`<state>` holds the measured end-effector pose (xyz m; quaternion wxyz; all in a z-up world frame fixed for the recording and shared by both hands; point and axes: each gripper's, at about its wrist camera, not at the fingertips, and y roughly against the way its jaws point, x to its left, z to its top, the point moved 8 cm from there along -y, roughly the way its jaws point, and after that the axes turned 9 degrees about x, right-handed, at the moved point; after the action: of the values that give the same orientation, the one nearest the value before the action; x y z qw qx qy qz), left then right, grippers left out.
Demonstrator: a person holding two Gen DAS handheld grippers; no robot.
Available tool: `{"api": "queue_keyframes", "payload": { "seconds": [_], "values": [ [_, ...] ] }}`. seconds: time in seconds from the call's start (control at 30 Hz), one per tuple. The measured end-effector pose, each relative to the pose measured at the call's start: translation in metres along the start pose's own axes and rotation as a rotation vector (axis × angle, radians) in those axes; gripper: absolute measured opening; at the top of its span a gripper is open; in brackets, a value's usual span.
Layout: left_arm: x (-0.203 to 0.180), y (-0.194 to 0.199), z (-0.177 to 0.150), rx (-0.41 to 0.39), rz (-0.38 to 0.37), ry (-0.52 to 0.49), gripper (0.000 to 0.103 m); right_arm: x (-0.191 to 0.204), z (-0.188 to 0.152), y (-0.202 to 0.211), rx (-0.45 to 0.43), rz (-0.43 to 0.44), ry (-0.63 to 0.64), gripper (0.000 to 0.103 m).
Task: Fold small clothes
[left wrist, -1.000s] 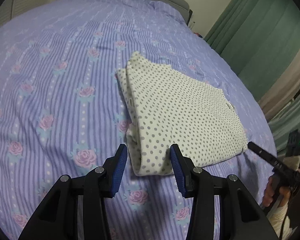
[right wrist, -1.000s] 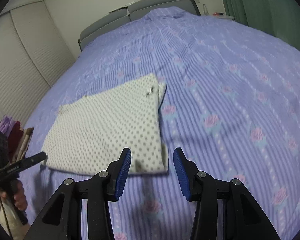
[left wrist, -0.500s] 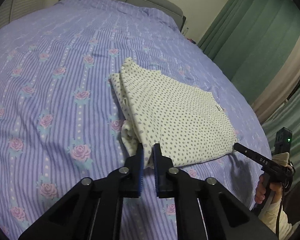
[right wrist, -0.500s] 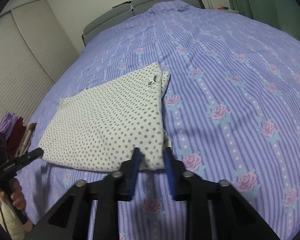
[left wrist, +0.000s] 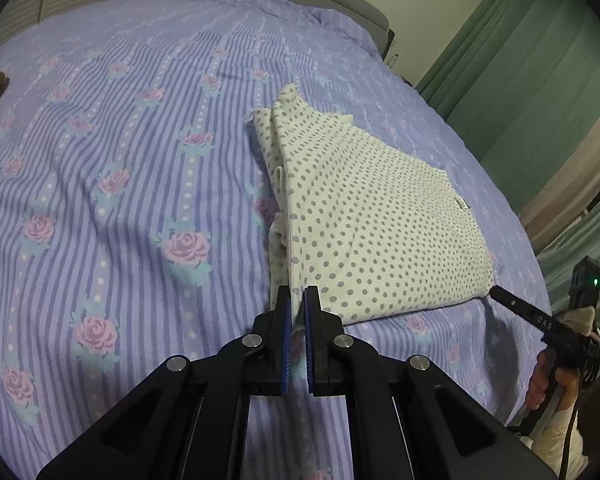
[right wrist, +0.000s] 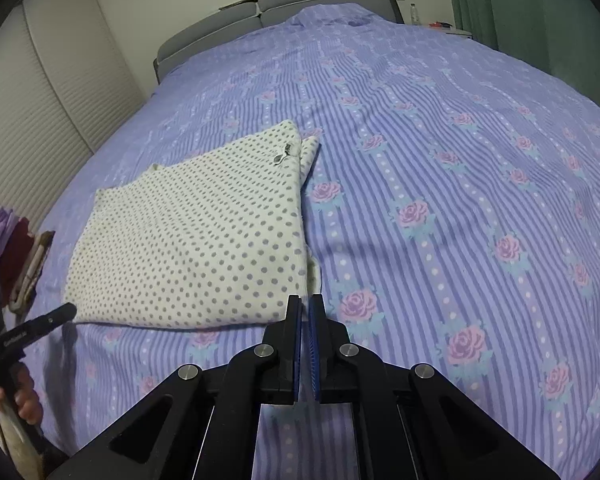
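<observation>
Polka-dot cloth (left wrist: 372, 232): both grippers' fingers (left wrist: 281, 312) (right wrist: 294, 320) angle downward, each pinching a near corner.

A home bedroom. Ahead of the jaws spreads a wide bed (right wrist: 440, 128) under a lilac striped bedspread (left wrist: 112, 148) printed with roses, ending at a grey padded headboard (right wrist: 284, 0) against a pale wall. Green curtains (left wrist: 540, 68) hang right of the left jaws, and slatted wardrobe doors (right wrist: 40, 112) stand left of the right jaws. A small bottle (right wrist: 414, 12) sits beside the headboard.
</observation>
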<state>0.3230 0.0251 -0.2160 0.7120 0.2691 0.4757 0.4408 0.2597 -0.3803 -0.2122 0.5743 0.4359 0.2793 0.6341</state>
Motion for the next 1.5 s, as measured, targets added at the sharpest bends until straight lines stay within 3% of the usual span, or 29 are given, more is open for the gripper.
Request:
{"api": "queue_keyframes", "payload": {
  "seconds": [0.13,0.27,0.33,0.43,0.53,0.7,0.83,0.93,1.0,1.07,1.13,1.33,1.5],
  "values": [
    [-0.002,-0.003,0.002,0.007,0.019,-0.015,0.008,0.002,-0.001,0.006,-0.014,0.023,0.01,0.006],
    [0.0,0.0,0.004,0.009,0.013,-0.003,0.008,0.006,0.0,0.013,-0.035,0.0,0.039,0.028],
    [0.001,0.002,0.004,0.006,0.027,-0.012,0.008,0.008,0.002,0.009,-0.026,-0.005,0.059,0.028],
    [0.001,0.002,0.003,0.009,0.043,-0.024,0.008,0.008,0.005,0.001,-0.009,0.043,0.061,0.028],
    [0.002,0.003,0.004,0.012,0.053,-0.023,0.008,0.006,0.007,-0.008,0.015,0.058,0.053,0.007],
    [0.0,-0.003,0.004,0.025,0.092,-0.045,0.008,0.004,0.006,0.016,-0.027,0.016,0.082,0.006],
    [0.008,-0.004,0.003,0.036,0.071,-0.001,0.01,-0.001,0.004,0.001,0.028,-0.036,0.081,0.005],
    [0.015,-0.002,-0.001,0.043,0.075,0.013,0.019,0.002,-0.001,-0.006,0.059,-0.061,0.092,0.006],
    [0.016,0.004,-0.004,0.045,0.092,0.004,0.027,0.0,-0.001,-0.003,0.061,-0.104,0.077,0.012],
    [0.016,0.015,-0.004,0.027,0.161,-0.02,0.044,-0.003,-0.001,0.007,0.04,-0.17,0.062,0.042],
    [0.012,0.03,0.001,-0.02,0.192,-0.065,0.055,-0.001,0.003,0.022,-0.006,-0.205,0.062,0.046],
    [0.01,0.045,0.041,-0.089,0.106,-0.124,0.06,0.042,0.025,0.053,-0.13,-0.168,0.092,0.054],
    [0.018,0.021,0.073,-0.016,-0.046,-0.094,0.06,0.081,0.044,0.042,-0.154,-0.118,0.12,0.054]
  ]
}}
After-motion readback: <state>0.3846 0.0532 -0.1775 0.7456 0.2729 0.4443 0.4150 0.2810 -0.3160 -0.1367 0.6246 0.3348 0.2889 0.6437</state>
